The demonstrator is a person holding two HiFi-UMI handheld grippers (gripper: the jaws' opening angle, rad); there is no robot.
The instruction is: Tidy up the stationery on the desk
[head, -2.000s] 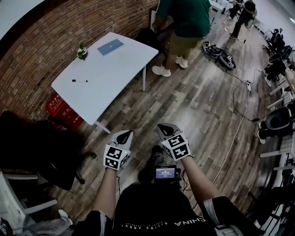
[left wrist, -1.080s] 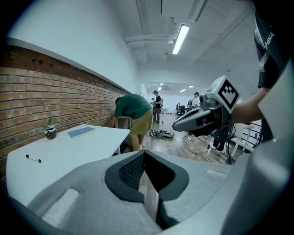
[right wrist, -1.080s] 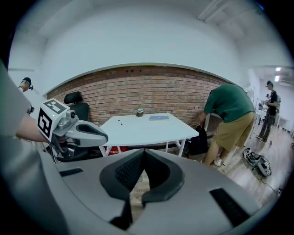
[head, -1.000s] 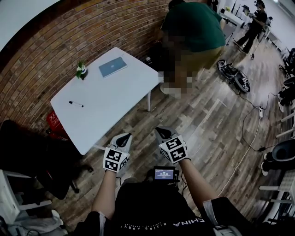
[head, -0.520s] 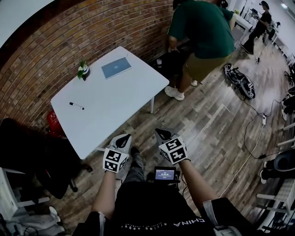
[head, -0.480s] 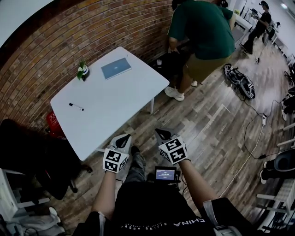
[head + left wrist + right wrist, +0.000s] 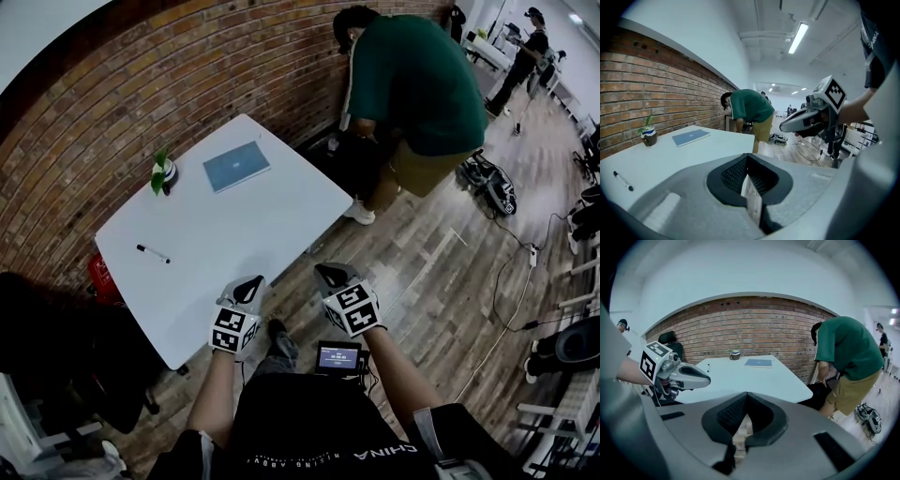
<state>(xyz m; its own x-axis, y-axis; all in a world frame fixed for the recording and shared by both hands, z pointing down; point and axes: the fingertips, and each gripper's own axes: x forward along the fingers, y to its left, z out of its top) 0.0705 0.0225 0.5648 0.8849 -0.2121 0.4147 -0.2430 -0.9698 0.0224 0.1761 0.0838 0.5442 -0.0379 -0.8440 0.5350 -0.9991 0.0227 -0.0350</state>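
White rectangular tabletop [image 7: 234, 225] against a red brick wall [image 7: 141, 84]. On it: thin black marker pen [image 7: 153, 253] near the left edge, flat blue notebook [image 7: 236, 166] toward the far side, small green potted plant [image 7: 162, 173] beside the far left edge. At the tabletop's near edge, left hand-held gripper [image 7: 249, 282] and right hand-held gripper [image 7: 330, 273], both clenched tight and empty. Marker pen ahead and left of the left hand-held gripper, well apart from it.

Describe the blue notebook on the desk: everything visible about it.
The notebook is a thin blue-grey rectangle, closed, with a plain cover. It lies flat on the white desk, toward the far side by the brick wall, right of the small potted plant but apart from it. Only the desk touches it.
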